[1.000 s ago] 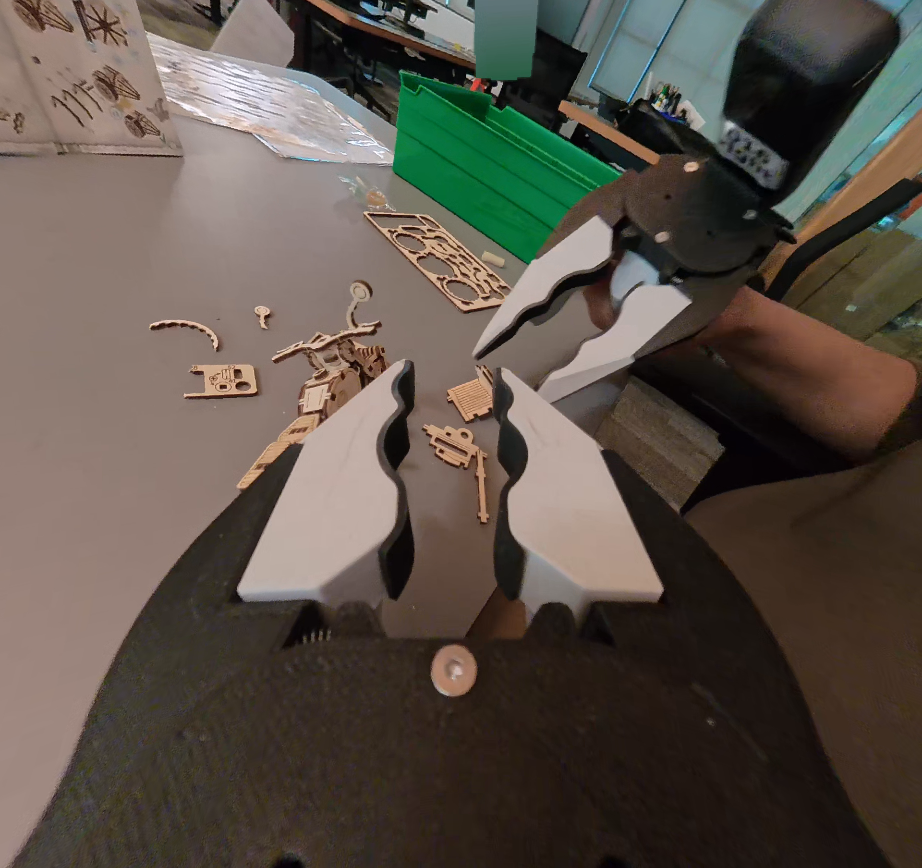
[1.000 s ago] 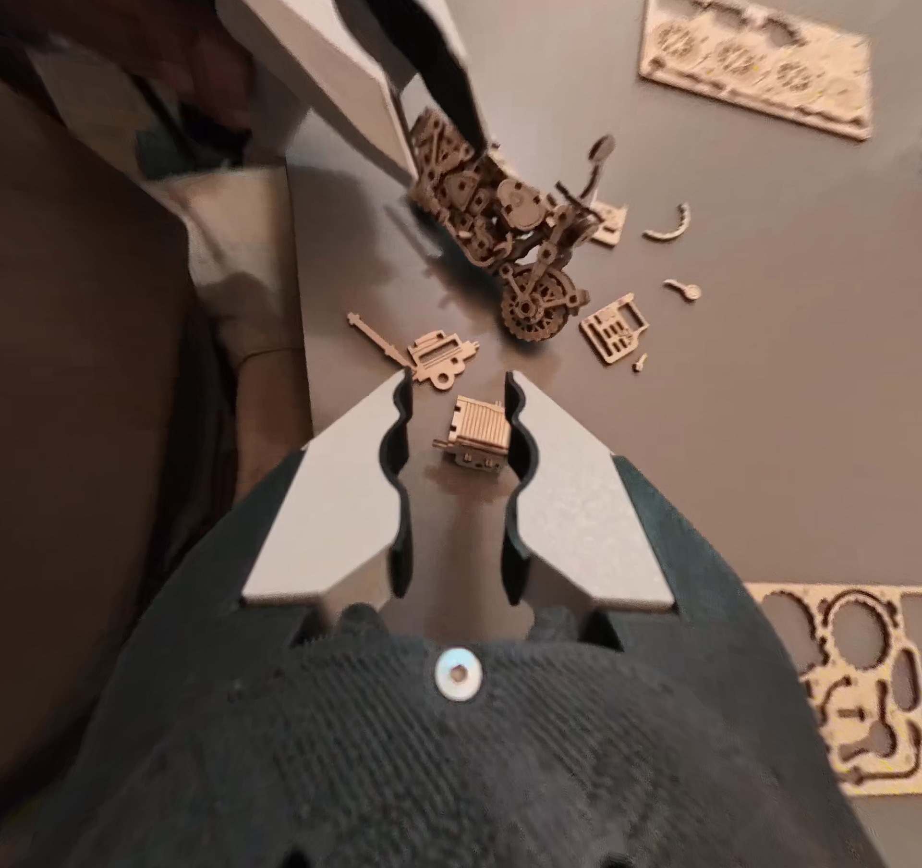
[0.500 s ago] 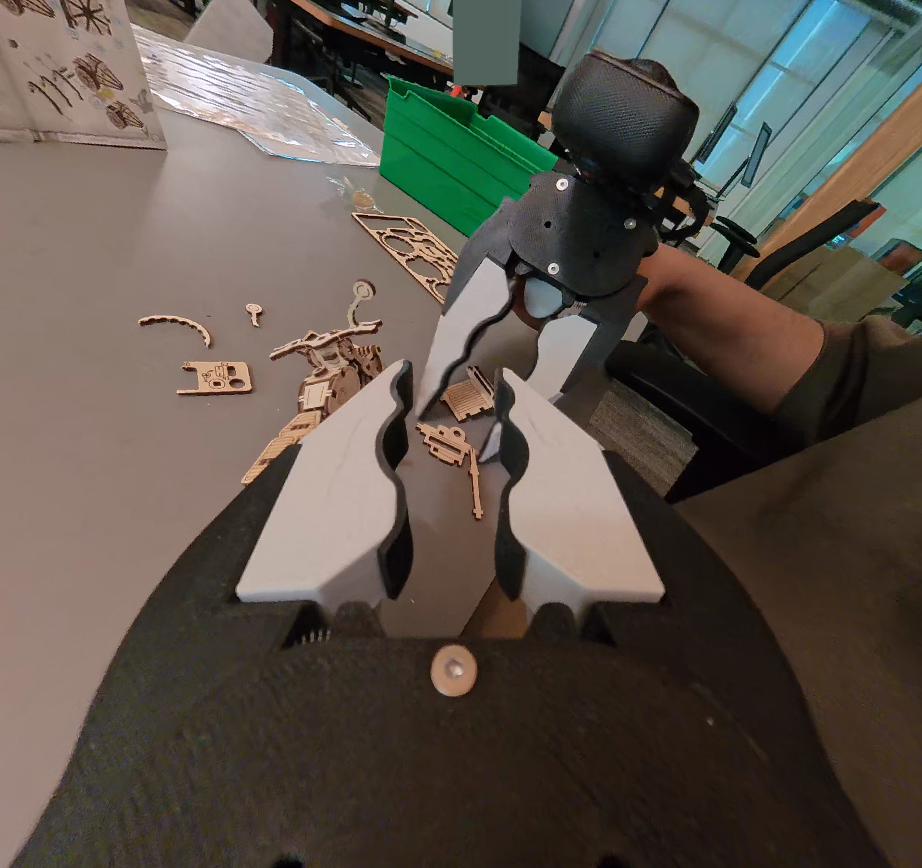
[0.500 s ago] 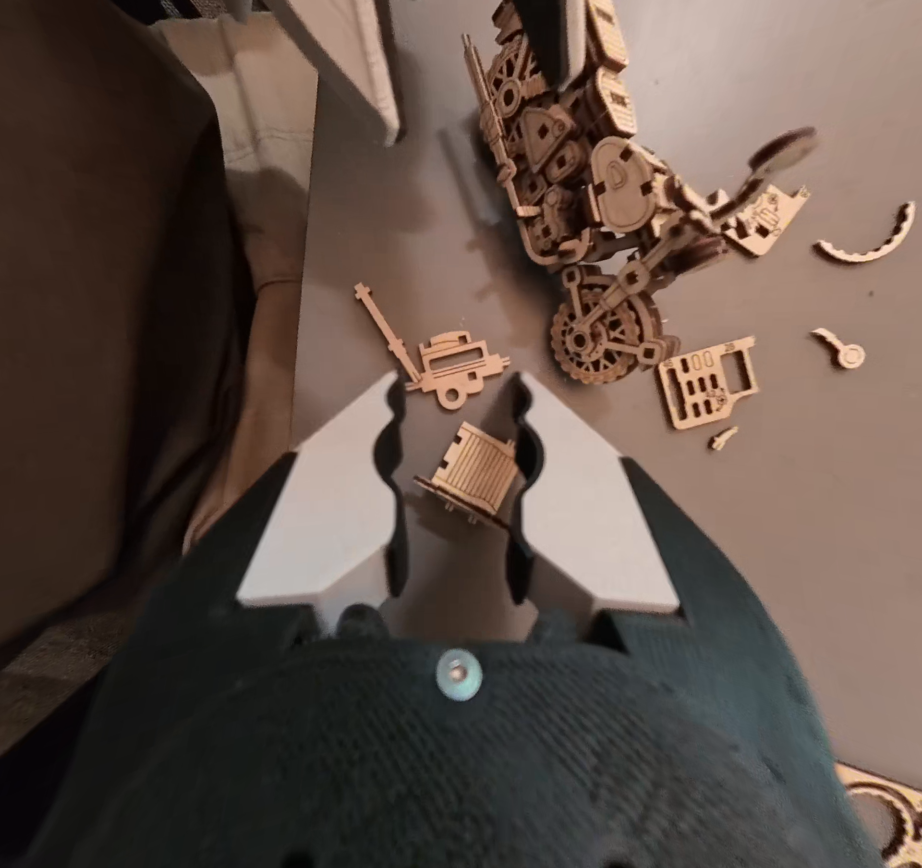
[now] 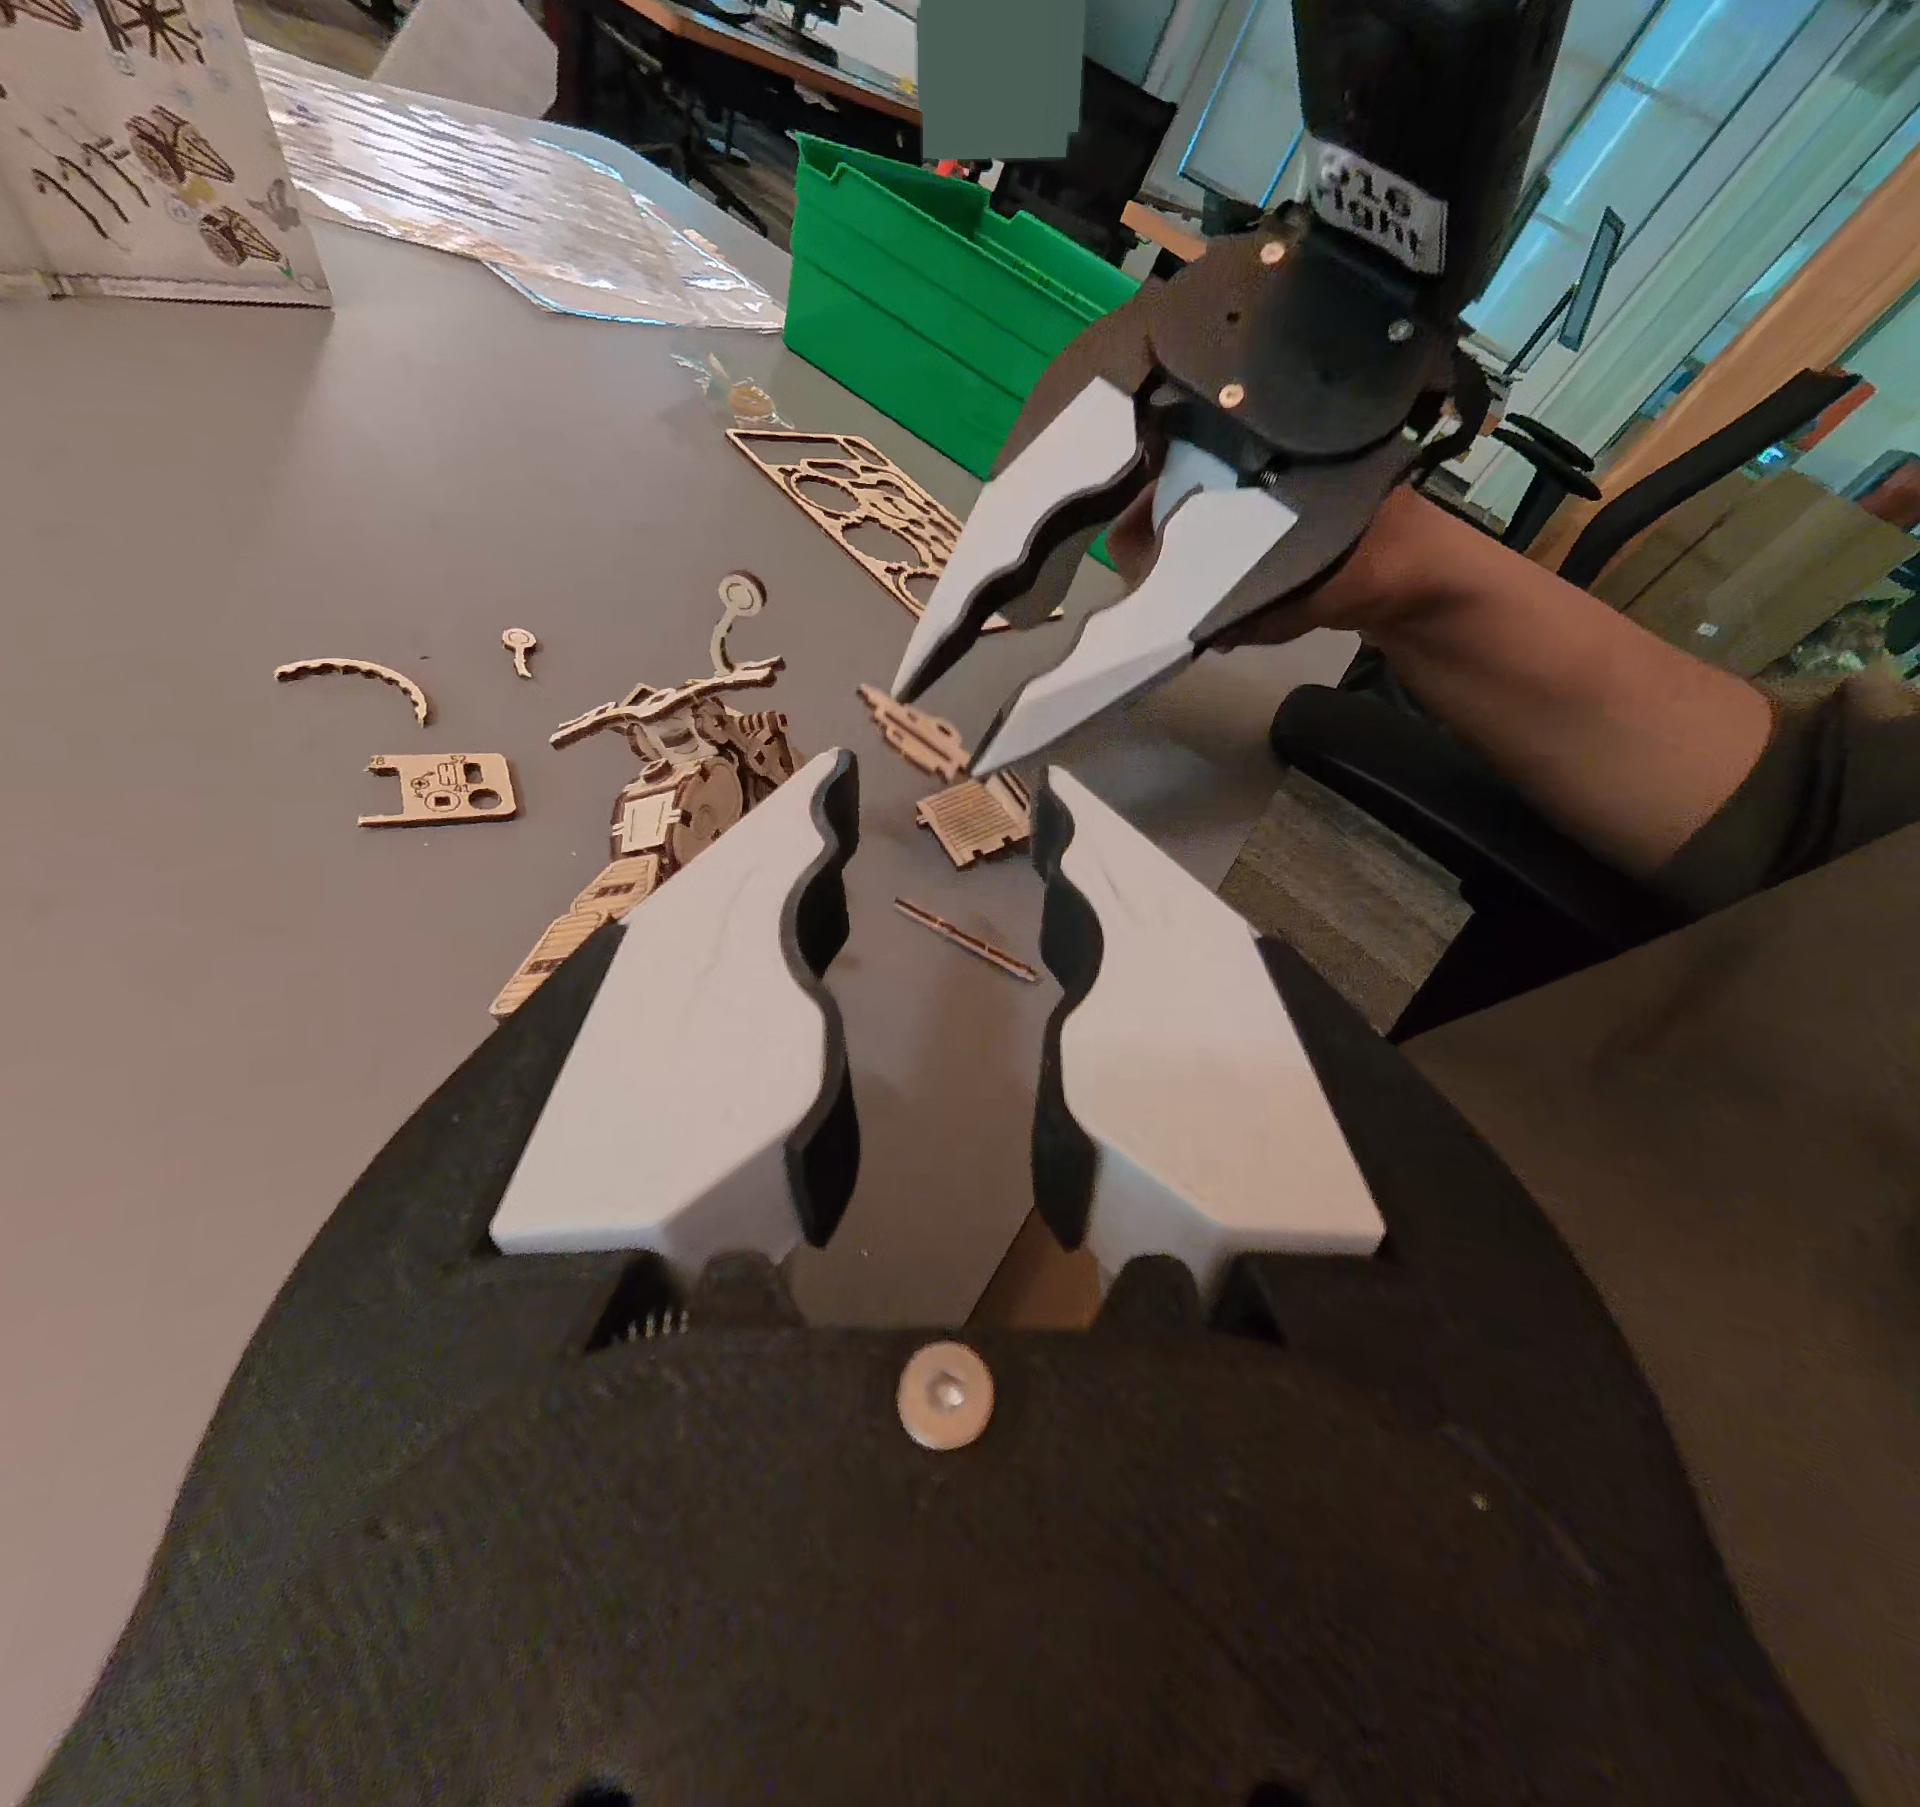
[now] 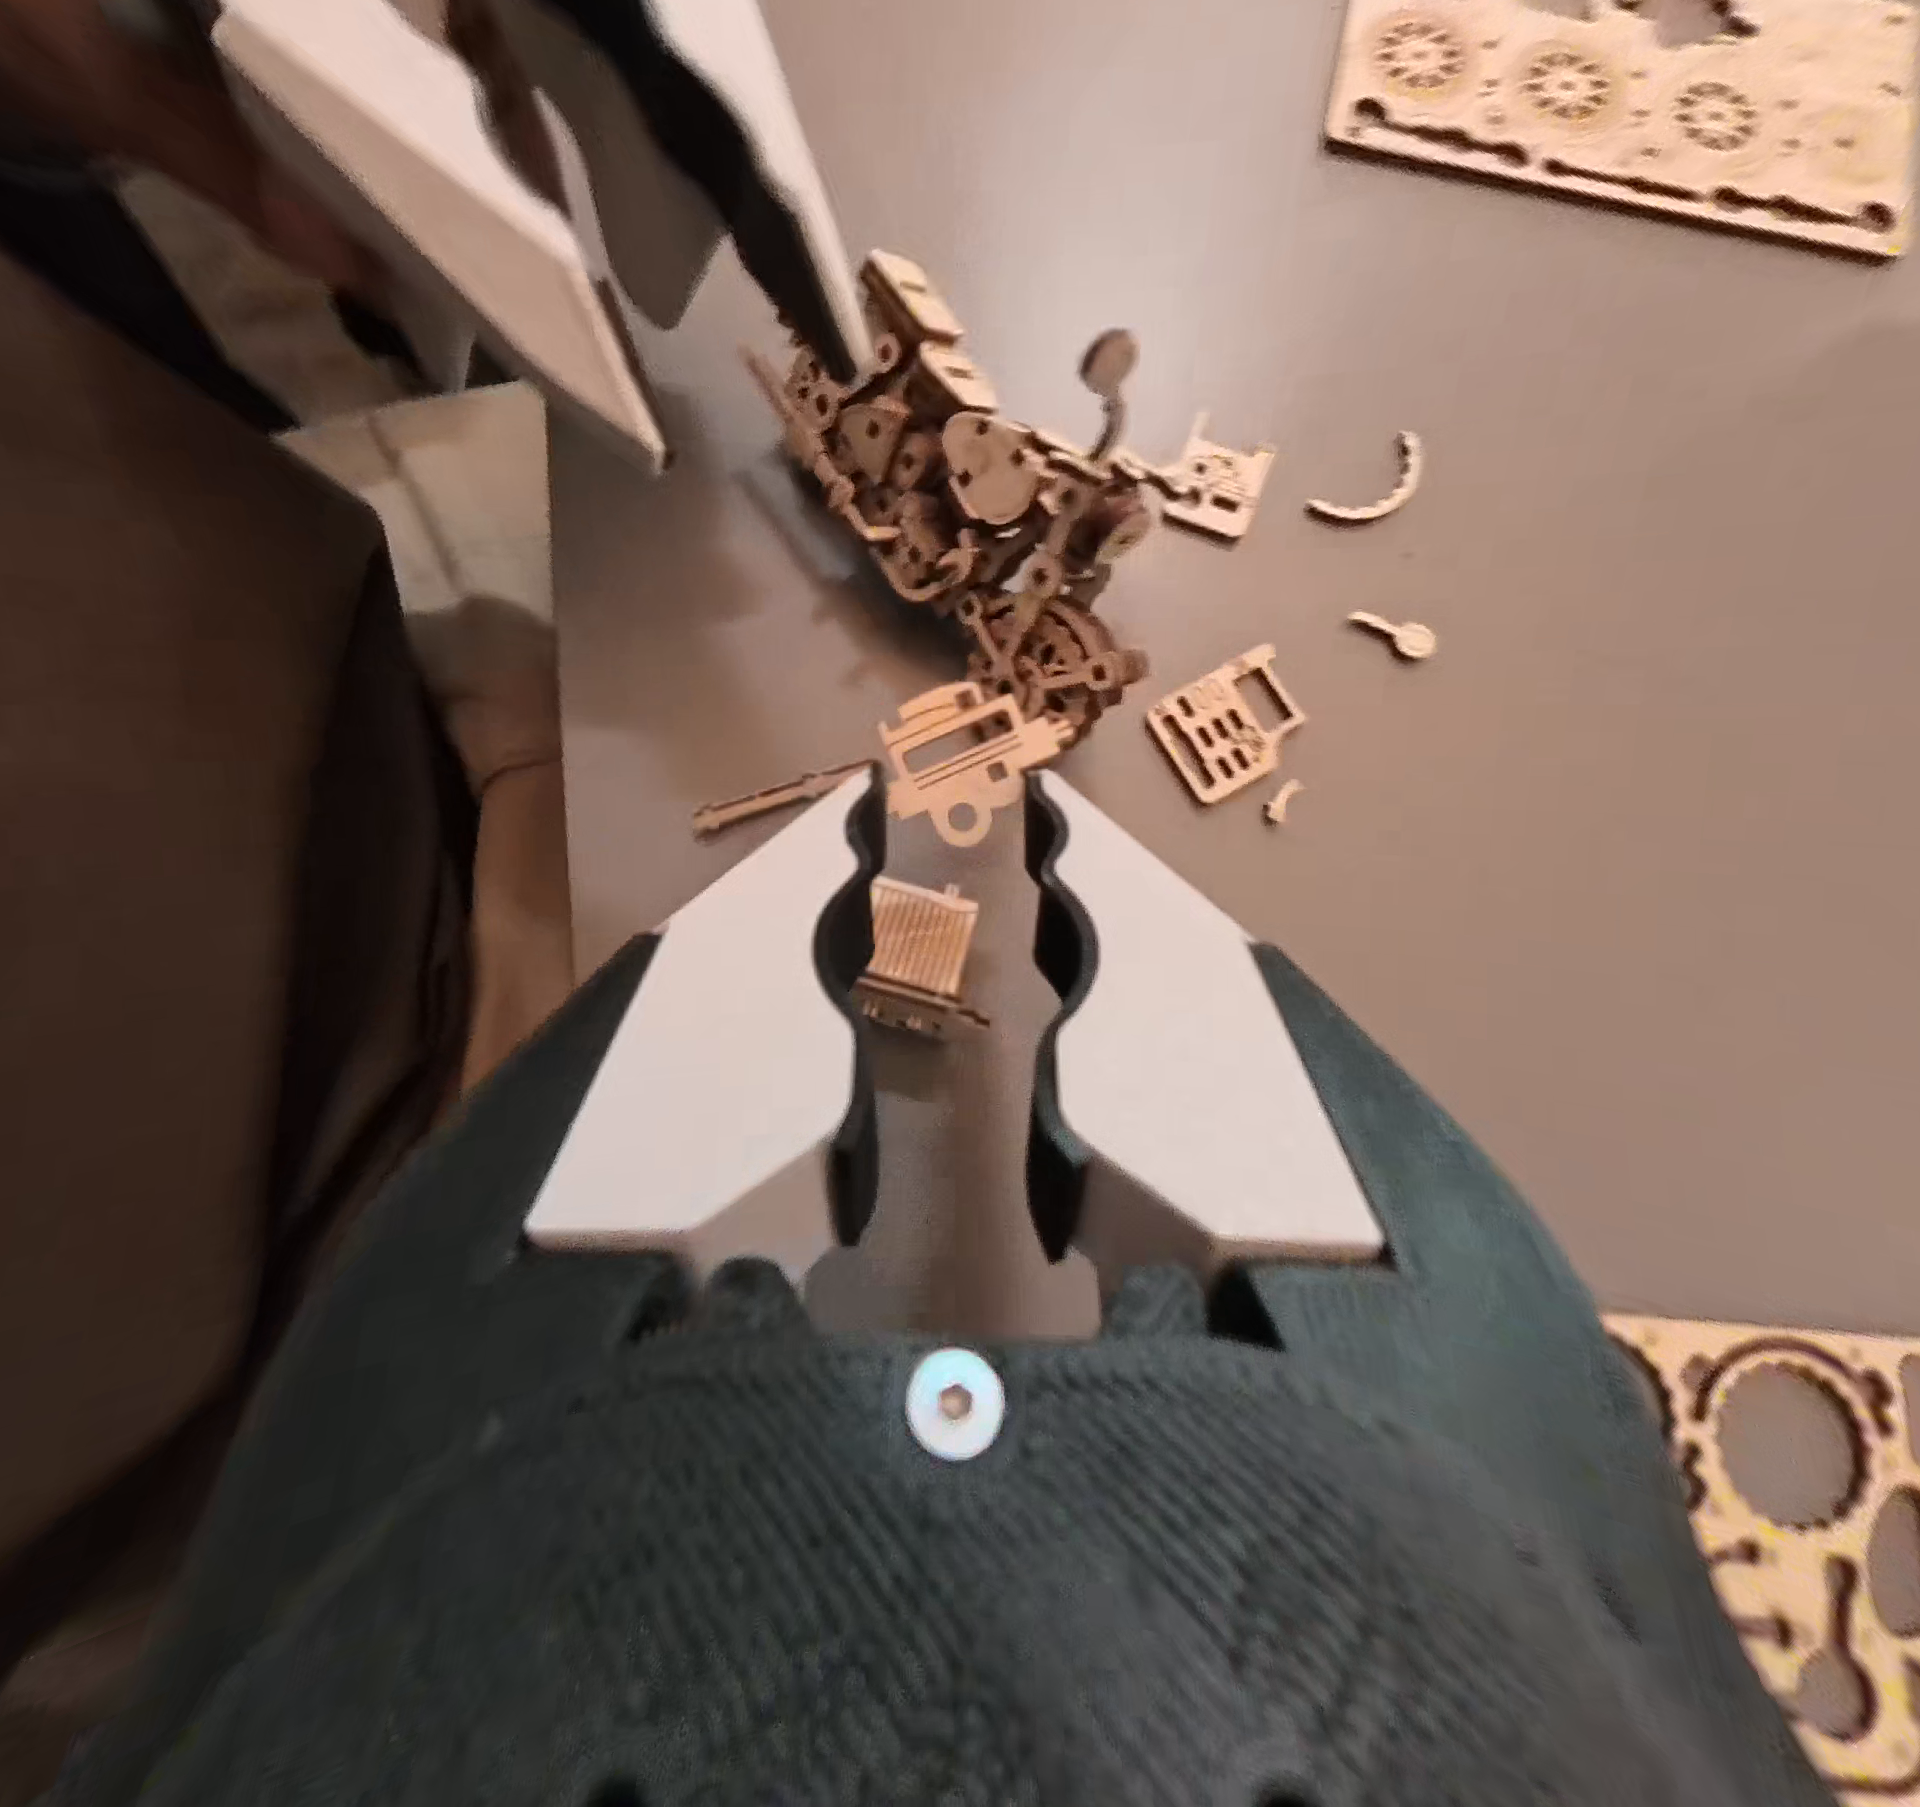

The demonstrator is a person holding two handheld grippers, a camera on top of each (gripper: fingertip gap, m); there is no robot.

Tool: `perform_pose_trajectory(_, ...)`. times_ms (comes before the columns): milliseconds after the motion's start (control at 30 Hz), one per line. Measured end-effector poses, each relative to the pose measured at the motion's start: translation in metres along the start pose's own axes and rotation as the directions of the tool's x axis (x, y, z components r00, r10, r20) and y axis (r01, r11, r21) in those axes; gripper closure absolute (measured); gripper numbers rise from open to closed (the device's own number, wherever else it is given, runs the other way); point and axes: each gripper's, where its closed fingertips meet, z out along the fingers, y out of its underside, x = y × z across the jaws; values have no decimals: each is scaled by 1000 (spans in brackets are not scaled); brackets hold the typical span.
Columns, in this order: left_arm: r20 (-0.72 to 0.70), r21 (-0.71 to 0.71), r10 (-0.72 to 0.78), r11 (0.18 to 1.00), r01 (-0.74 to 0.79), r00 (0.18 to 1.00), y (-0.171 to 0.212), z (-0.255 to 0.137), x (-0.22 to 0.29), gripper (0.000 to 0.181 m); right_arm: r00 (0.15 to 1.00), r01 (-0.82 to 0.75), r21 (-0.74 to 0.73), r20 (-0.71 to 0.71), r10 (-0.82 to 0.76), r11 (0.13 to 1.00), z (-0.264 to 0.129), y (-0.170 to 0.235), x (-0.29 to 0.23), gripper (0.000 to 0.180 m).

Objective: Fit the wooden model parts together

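Note:
A partly built wooden motorcycle model [image 5: 686,781] [image 6: 966,479] lies on the grey table [image 5: 208,510]. My right gripper [image 6: 954,791] [image 5: 935,731] is shut on a flat wooden cut-out part [image 6: 961,749] [image 5: 914,729] at its fingertips, just above the table. A small slatted wooden block [image 6: 920,936] [image 5: 971,817] lies on the table under its fingers. A thin wooden stick [image 5: 966,938] [image 6: 779,801] lies loose nearby. My left gripper [image 5: 943,775] [image 6: 753,396] is open and empty, low over the table beside the model's rear.
Loose pieces lie left of the model: a curved strip [image 5: 353,682], a small panel [image 5: 442,789], a pin [image 5: 520,645]. Punched-out wooden sheets [image 5: 862,510] [image 6: 1621,84] [image 6: 1818,1497] lie farther off. A green bin [image 5: 935,323], plastic wrap [image 5: 499,199] and an instruction sheet [image 5: 135,95] stand behind. The table edge is at right.
My right gripper left the slatted block, moved forward to the flat part, closed on it and raised it. The thin stick stayed on the table. The left gripper barely moved.

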Motion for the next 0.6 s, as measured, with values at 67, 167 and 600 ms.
perform_pose_trajectory(67, -2, -6, 7, 1000, -7, 1000, 1, 0, 1, 149, 999, -51, 67, -3, 51, 996, -6, -5, 2, 153)
perform_pose_trajectory(167, -35, 3, 17, 1000, -17, 999, 0, 1, 8, 148, 990, -141, 178, 47, 135, 974, -14, -16, -5, 153)
perform_pose_trajectory(600, -266, 177, 10, 984, 38, 964, -31, -18, 44, 149, 881, -432, 445, 393, 263, 784, -34, -71, -59, 154)
